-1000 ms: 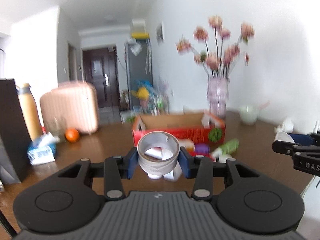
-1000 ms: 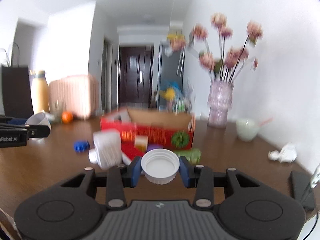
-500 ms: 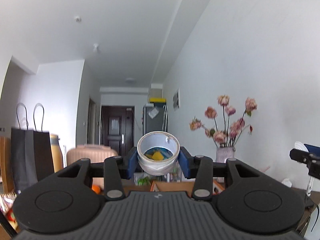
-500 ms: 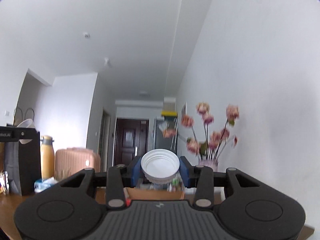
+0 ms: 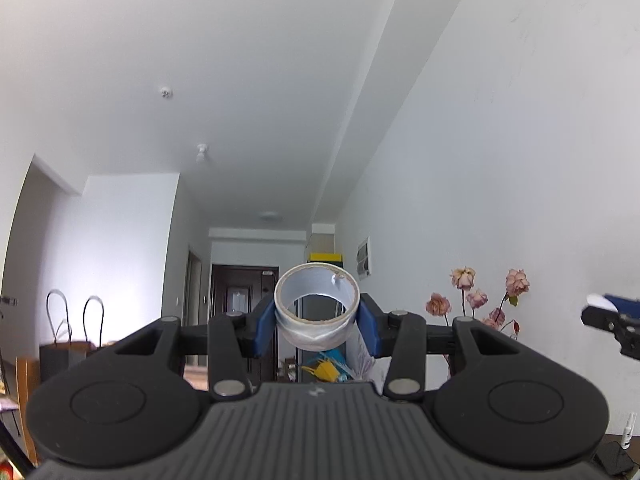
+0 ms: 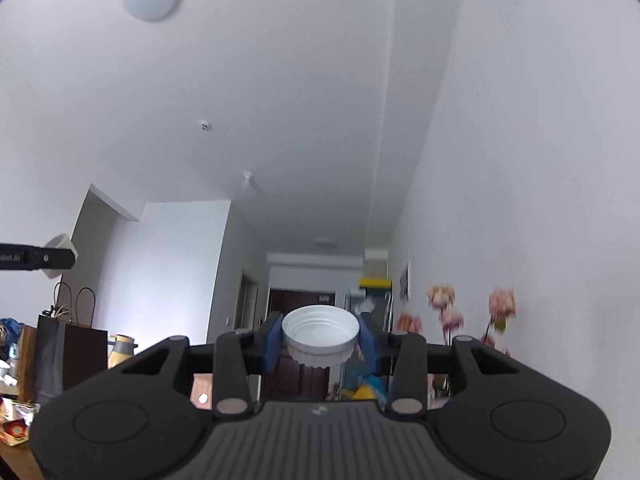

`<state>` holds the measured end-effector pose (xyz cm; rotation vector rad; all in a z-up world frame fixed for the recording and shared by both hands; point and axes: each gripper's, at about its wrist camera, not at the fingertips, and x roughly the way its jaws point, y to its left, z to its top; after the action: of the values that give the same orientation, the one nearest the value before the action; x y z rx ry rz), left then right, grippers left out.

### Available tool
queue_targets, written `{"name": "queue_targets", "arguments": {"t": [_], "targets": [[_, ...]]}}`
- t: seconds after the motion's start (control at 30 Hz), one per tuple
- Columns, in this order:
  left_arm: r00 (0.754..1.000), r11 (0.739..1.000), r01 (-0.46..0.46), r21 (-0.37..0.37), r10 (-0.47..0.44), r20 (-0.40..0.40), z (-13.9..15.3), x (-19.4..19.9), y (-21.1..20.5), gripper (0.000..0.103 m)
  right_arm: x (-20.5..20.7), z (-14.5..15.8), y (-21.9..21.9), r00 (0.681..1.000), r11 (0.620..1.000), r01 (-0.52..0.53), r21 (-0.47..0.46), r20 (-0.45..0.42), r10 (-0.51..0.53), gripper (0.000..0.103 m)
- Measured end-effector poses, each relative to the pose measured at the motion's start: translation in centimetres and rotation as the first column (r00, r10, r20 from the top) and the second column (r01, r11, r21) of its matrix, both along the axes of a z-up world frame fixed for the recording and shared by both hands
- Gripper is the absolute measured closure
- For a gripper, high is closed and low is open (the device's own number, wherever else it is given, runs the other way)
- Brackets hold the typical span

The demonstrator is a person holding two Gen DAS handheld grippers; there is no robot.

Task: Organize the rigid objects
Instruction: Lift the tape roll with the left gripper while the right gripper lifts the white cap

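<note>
Now, left wrist view: my left gripper has its jaws closed on the tape roll, held high toward the ceiling.
Right wrist view: my right gripper has its jaws closed on the white lid, open side up, with the pink flowers behind it at the right.

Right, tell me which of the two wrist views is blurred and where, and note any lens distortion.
Left wrist view: sharp; tape roll and pink flowers are crisp. Right wrist view: white lid is sharp, but the flowers behind it are smeared. Both views: fisheye bending of walls and dark corners.
</note>
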<state>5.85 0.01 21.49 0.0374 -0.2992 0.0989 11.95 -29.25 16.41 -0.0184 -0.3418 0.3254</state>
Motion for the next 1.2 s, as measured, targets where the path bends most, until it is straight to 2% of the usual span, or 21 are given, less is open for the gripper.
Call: {"name": "queue_targets", "arguments": {"t": [0.1, 0.2, 0.37, 0.47, 0.67, 0.8, 1.0, 1.13, 1.2], "targets": [[1.000, 1.000, -0.015, 0.026, 0.015, 0.016, 0.7, 1.3, 0.0, 0.058, 1.2, 1.7, 0.1, 1.000, 1.000, 0.001, -0.018, 0.027, -0.001, 0.063], [1.000, 0.999, -0.020, 0.034, 0.021, -0.022, 0.8, 4.0, 0.1, 0.058, 3.2, 3.5, -0.3, 1.000, 0.999, -0.022, -0.024, 0.009, 0.022, 0.063], [0.998, 0.999, -0.029, 0.022, 0.030, -0.060, 1.1, 8.2, 0.7, 0.059, 8.4, 5.5, -1.3, 0.995, 0.998, -0.057, -0.034, -0.079, 0.055, 0.063], [0.997, 0.999, -0.027, 0.019, 0.028, -0.072, 1.5, 10.6, 1.1, 0.059, 11.4, 6.2, -1.9, 0.989, 0.998, -0.058, -0.009, -0.140, 0.057, 0.063], [0.992, 1.000, 0.021, -0.010, -0.022, -0.127, 2.5, 16.5, 2.4, 0.059, 17.5, 7.6, -2.7, 0.970, 0.999, -0.041, -0.003, -0.242, 0.039, 0.064], [0.982, 0.997, 0.052, -0.051, -0.060, -0.180, 2.8, 20.9, 3.2, 0.059, 20.8, 9.1, -2.4, 0.960, 0.999, -0.017, -0.041, -0.278, 0.005, 0.064], [0.944, 0.987, 0.110, -0.114, -0.140, -0.299, 1.3, 28.4, 4.1, 0.059, 27.3, 9.3, -1.0, 0.939, 0.994, -0.009, -0.107, -0.344, -0.028, 0.064], [0.881, 0.970, 0.144, -0.196, -0.216, -0.420, -0.8, 34.5, 4.6, 0.059, 32.0, 7.4, 0.4, 0.907, 0.994, -0.039, -0.106, -0.421, -0.009, 0.064], [0.850, 0.964, 0.140, -0.227, -0.234, -0.471, -1.9, 37.7, 4.8, 0.059, 35.1, 6.1, 1.1, 0.880, 0.993, -0.056, -0.103, -0.475, 0.000, 0.064]]}}
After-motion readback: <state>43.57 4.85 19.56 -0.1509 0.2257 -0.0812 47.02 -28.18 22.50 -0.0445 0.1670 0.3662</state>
